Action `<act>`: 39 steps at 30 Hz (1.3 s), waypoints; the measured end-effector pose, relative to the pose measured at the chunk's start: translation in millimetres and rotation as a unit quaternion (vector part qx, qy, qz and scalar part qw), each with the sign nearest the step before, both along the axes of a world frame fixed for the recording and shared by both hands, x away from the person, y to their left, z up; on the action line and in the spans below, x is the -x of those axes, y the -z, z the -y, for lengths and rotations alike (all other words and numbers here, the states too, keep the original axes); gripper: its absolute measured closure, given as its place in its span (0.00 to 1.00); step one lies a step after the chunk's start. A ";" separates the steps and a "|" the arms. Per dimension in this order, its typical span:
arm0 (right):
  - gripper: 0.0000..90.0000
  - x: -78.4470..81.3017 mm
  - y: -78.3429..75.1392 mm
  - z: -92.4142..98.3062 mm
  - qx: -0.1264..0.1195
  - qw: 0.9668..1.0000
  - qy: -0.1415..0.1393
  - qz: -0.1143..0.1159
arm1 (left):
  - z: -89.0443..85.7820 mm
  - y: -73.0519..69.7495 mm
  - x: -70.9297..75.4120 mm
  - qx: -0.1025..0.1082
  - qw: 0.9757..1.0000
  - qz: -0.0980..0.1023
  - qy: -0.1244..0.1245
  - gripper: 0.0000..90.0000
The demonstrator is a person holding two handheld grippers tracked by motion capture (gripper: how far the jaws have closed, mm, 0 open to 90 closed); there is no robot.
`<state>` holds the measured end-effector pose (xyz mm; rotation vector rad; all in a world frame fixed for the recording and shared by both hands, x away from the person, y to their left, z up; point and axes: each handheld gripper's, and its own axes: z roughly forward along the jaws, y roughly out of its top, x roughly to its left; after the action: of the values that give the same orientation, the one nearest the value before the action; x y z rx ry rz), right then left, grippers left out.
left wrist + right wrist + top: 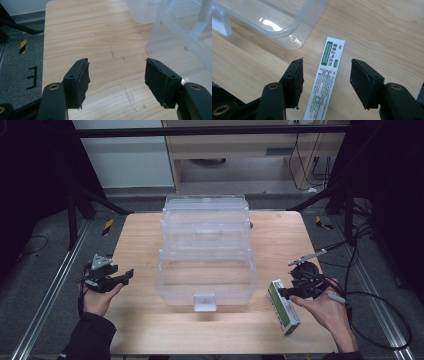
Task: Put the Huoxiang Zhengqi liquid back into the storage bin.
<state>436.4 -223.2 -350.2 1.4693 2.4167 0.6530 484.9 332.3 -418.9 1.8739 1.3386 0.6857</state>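
A clear plastic tiered storage box [205,251] stands open in the middle of the wooden table [145,235], its corner showing as a curved rim [294,23]. A narrow white and green carton [283,306] lies flat on the table at the right front. My right gripper [286,292] hovers over the carton [328,75] with its jaws open on either side of it, not touching. My left gripper [125,276] is held at the table's left edge, open [117,80], with bare wood between its jaws and the box wall [175,37] to its right.
Cables trail from the right gripper across the floor [380,310] at the right. Black frame legs [100,202] stand at the table's far corners. A hazard-striped mark [23,46] lies on the grey floor left of the table. A cabinet [250,150] stands behind.
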 end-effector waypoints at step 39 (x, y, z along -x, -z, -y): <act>0.59 -8.8 49.0 -6.0 0.048 0.994 -0.005 -0.101 | 3.0 5.5 -2.5 -0.007 1.000 -0.018 0.007 0.39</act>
<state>445.3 -217.2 -399.3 1.5523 2.5649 0.4002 487.3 329.3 -424.4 1.9135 1.3451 0.6599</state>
